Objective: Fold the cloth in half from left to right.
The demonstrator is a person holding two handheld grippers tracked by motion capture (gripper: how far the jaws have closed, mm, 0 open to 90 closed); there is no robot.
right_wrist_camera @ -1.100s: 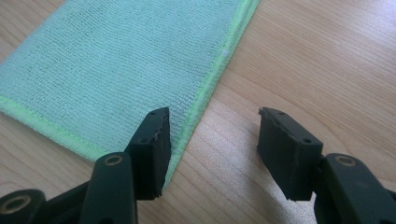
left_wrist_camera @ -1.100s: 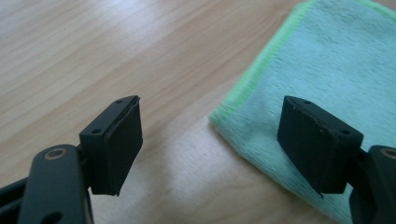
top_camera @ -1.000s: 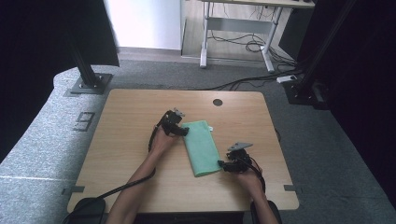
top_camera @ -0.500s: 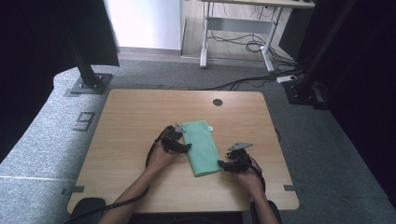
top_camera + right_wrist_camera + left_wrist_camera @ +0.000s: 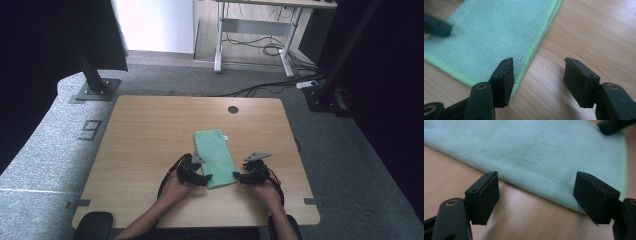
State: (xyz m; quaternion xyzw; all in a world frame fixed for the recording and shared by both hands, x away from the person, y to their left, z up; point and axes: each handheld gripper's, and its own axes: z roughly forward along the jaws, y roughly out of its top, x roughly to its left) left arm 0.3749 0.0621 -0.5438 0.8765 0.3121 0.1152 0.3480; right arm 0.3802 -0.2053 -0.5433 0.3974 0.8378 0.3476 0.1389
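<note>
Both open tools flank the green cloth's (image 5: 215, 157) near end.

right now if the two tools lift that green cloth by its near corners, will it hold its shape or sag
The green cloth will likely sag: it looks thin and lies quite flat on the table, folded into a long strip. It is probably light, so a corner pinch should do. The folded layers may slip open unless the left tool and right tool catch both.

A round cable hole (image 5: 233, 109) is set near the far edge of the wooden table (image 5: 150, 135). Beyond the table, a white desk frame (image 5: 255, 37) is seen, with loose cables (image 5: 260, 50) spread beneath it.
</note>
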